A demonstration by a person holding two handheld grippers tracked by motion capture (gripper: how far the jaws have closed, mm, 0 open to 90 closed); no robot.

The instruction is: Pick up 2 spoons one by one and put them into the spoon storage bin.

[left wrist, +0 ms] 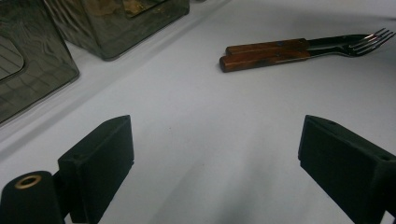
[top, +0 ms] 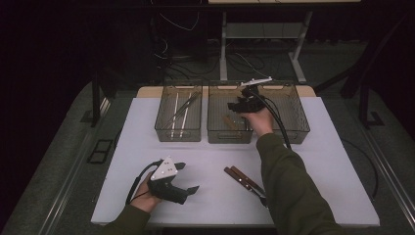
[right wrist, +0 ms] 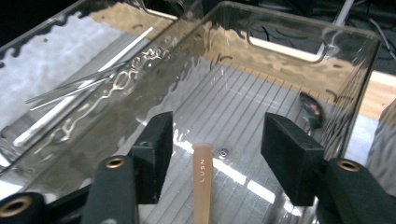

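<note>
My right gripper hangs over the middle clear bin, reaching in from its right side. In the right gripper view its jaws stand open. A tan utensil handle lies between them on the ribbed bin floor, and neither pad presses on it. My left gripper rests open near the table's front left, with nothing between its jaws. Two wooden-handled forks lie side by side on the white table; the left gripper view shows these forks ahead and to the right.
Three clear bins stand in a row at the back. The left bin holds pale, clear utensils. The right bin sits behind my right hand. A dark spoon-like shape shows through the bin wall. The right forearm passes over the table's front right.
</note>
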